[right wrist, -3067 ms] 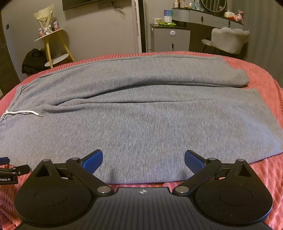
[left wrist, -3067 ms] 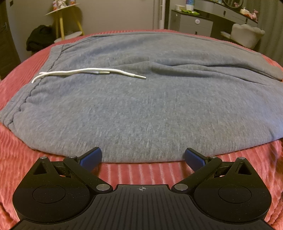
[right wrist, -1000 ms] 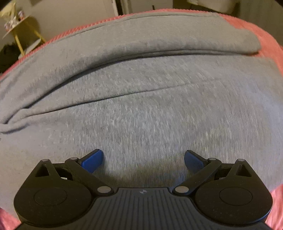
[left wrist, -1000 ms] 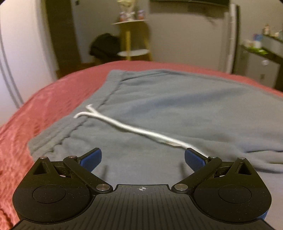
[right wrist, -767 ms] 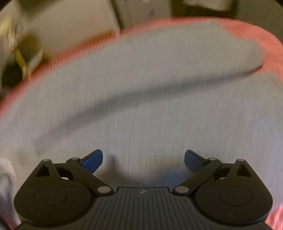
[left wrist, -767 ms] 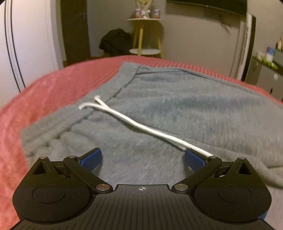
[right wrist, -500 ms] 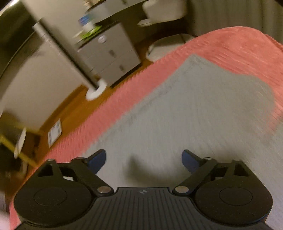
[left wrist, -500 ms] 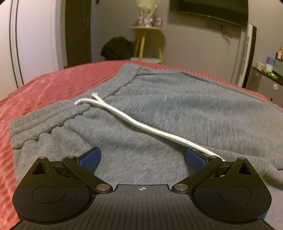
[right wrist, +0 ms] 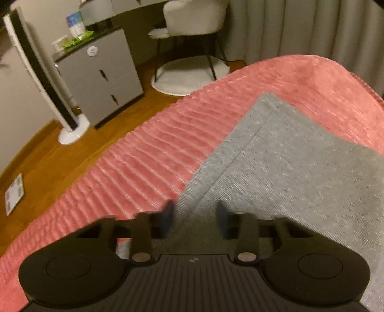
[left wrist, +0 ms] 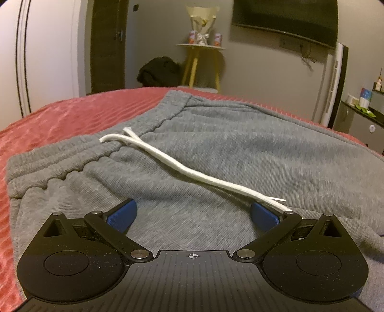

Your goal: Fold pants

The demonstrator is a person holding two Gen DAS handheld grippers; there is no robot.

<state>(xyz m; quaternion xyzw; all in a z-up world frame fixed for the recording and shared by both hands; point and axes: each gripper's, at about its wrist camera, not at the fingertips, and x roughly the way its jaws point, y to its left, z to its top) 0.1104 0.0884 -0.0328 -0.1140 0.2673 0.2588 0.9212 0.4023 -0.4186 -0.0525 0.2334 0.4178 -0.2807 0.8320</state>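
Grey sweatpants (left wrist: 240, 148) lie flat on a red ribbed bedspread (left wrist: 60, 115). In the left wrist view the waistband (left wrist: 60, 163) is at the left and the white drawstring (left wrist: 182, 169) runs diagonally across the cloth, ending by the right finger. My left gripper (left wrist: 192, 213) is open and low over the cloth just behind the waistband. In the right wrist view the corner of a pant leg's hem (right wrist: 276, 156) lies on the bedspread (right wrist: 144, 168). My right gripper (right wrist: 194, 216) is blurred, its jaws closing with the hem edge in the gap between them.
Past the bed's edge in the right wrist view are a wooden floor, a grey cabinet (right wrist: 96, 64), a white tower fan (right wrist: 40, 72), a chair (right wrist: 194, 14) and curtains (right wrist: 312, 28). Behind the bed in the left wrist view stand a yellow side table (left wrist: 201, 62) and a dark bag (left wrist: 158, 69).
My right gripper swept from the middle of the pants to the leg hem at the bed's corner, rolled, and its jaws narrowed. My left gripper sank slightly toward the waistband, then held still.
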